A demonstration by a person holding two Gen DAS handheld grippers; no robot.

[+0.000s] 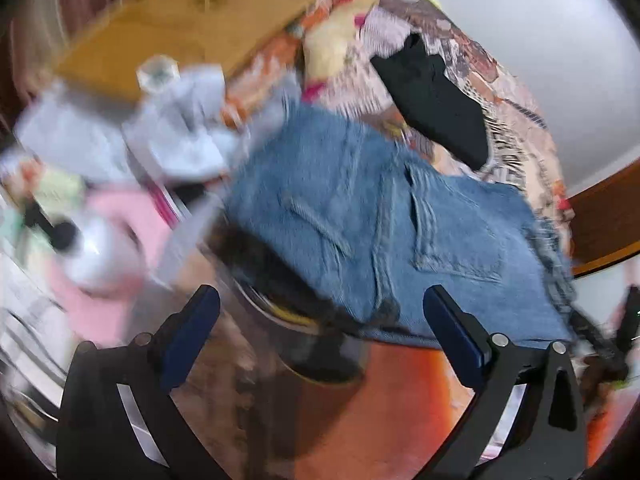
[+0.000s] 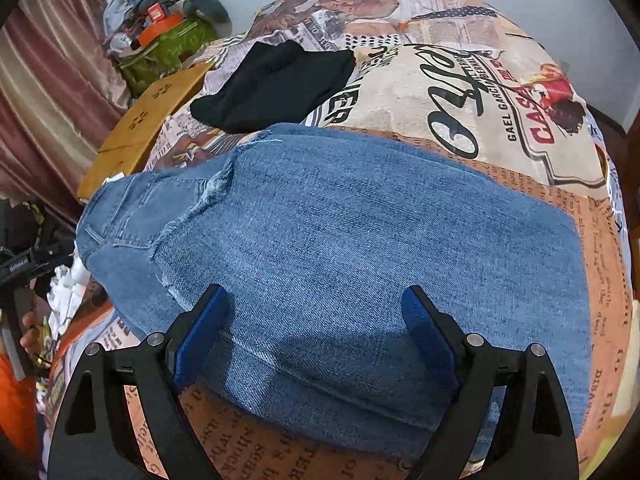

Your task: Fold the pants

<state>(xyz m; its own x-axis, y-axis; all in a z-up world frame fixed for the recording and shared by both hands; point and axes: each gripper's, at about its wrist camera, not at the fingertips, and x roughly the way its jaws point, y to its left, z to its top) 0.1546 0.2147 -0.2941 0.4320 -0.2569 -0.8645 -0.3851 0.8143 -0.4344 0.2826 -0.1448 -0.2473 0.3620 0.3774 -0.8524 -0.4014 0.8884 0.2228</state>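
Note:
Blue denim pants (image 2: 360, 240) lie folded on a bed covered with a newspaper-print sheet (image 2: 500, 120). My right gripper (image 2: 316, 308) hovers open over the near edge of the folded denim, with nothing pinched between its blue pads. In the blurred left wrist view the same pants (image 1: 380, 232) show their back pocket and waistband end, hanging at the bed's edge. My left gripper (image 1: 320, 304) is open beside that end, its right finger (image 1: 452, 320) over the denim's lower corner and its left finger off the bed. Nothing is held.
A folded black garment (image 2: 276, 84) lies on the bed beyond the pants. A cardboard box (image 2: 140, 128) and a pile of clutter (image 2: 160, 32) stand to the left by a curtain. Pink and pale grey clothes (image 1: 120, 208) lie heaped below the bed edge. Orange floor (image 1: 400, 400) shows underneath.

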